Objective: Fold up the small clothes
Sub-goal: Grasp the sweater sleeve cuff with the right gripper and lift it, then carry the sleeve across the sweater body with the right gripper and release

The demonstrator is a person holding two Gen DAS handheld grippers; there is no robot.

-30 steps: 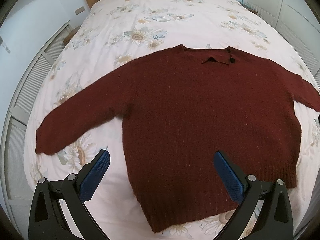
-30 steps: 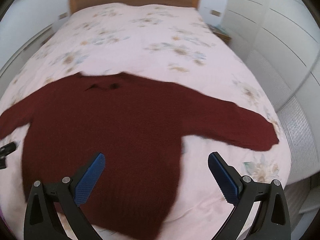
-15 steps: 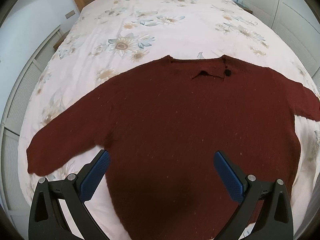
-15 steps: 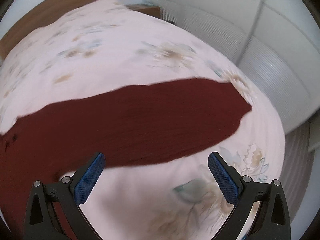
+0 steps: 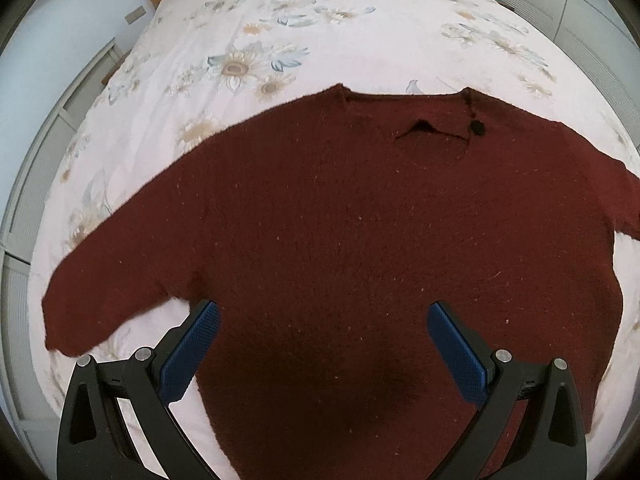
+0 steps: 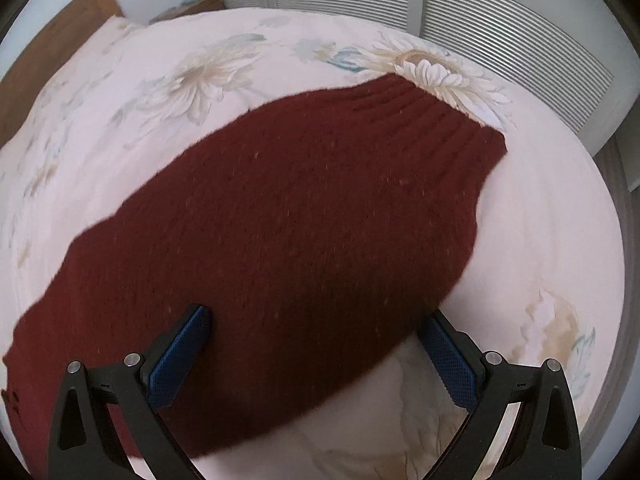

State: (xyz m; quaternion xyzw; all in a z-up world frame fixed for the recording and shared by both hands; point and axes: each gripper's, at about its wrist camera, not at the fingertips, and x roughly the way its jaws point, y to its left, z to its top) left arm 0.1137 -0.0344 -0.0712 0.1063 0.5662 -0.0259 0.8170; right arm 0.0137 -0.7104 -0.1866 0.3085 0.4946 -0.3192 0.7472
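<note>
Soft, even daylight fills both views without glare. A dim shadow darkens the sweater (image 5: 360,260) between each gripper's fingers. Fisheye distortion bulges the bedspread (image 5: 260,40) and blackens the corners. The right wrist view is slightly motion-blurred, especially along the sleeve (image 6: 300,220) edges.

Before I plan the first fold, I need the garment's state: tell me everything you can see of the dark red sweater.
The sweater is a dark red, fuzzy knit with pale flecks, lying flat and unfolded on the floral bedspread. Both sleeves are spread out; the cuff is ribbed. The neckline has a small slit and a dark button. Both grippers, left and right, hover open above it, gripping nothing.
</note>
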